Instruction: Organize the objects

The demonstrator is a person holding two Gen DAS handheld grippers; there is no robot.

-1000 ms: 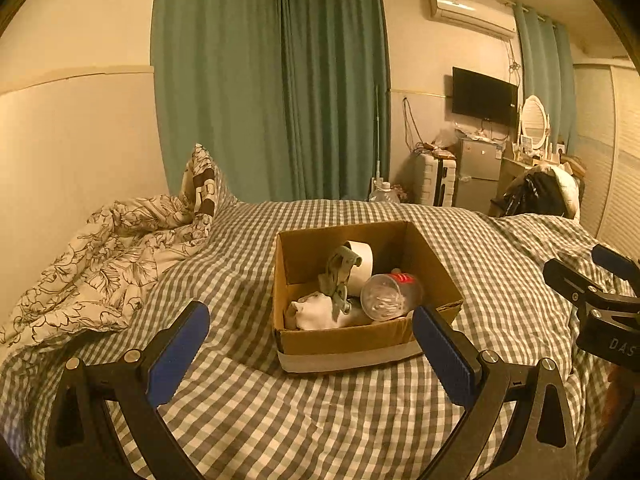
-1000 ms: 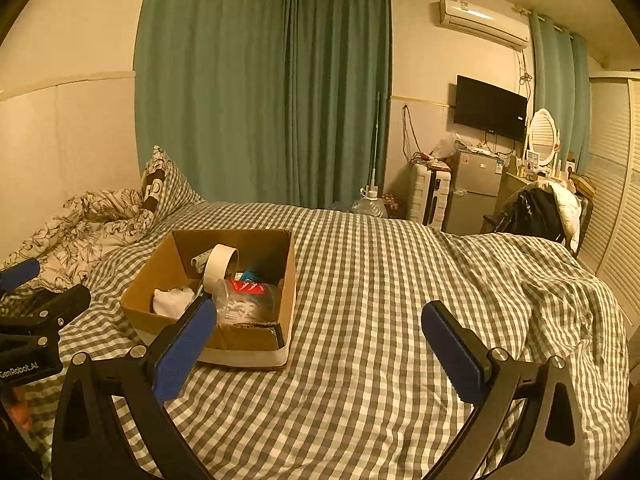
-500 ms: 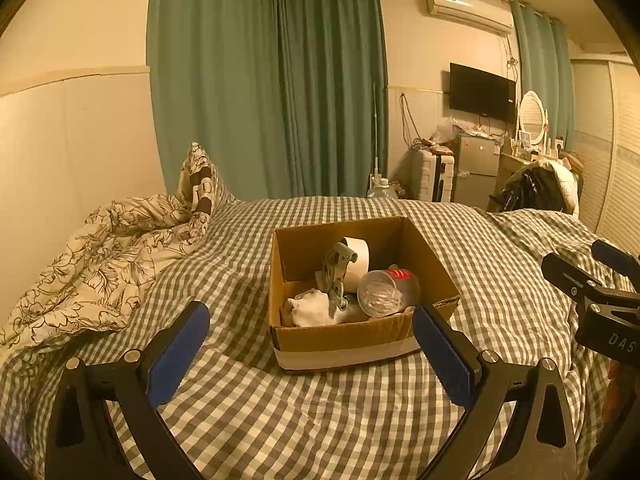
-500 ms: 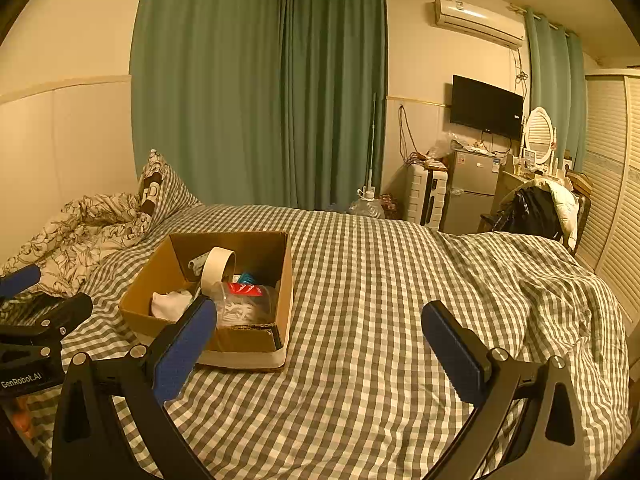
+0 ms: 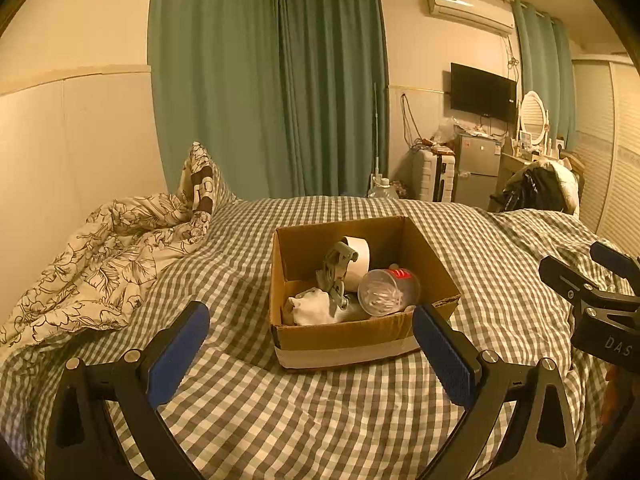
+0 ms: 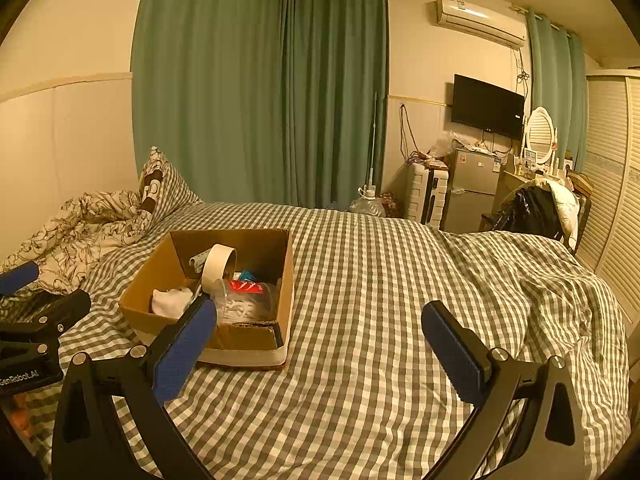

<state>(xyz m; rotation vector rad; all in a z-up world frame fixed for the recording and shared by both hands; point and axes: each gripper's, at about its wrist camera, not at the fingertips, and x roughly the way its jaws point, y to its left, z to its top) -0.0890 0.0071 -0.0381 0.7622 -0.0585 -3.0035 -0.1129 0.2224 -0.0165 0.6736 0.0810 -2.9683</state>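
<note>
An open cardboard box sits on a grey checked bed cover; it also shows in the right wrist view. Inside lie a white tape roll, a grey clamp-like tool, a clear plastic jar with a red label and a white cloth. My left gripper is open and empty, just in front of the box. My right gripper is open and empty, to the right of the box.
A crumpled floral duvet and a pillow lie at the left by the wall. Green curtains hang behind the bed. A small fridge, a TV and a chair with clothes stand at the far right.
Both views have shifted very slightly, the box sitting a touch nearer and lower. Both grippers stay open and empty. Nothing in the box has moved.
</note>
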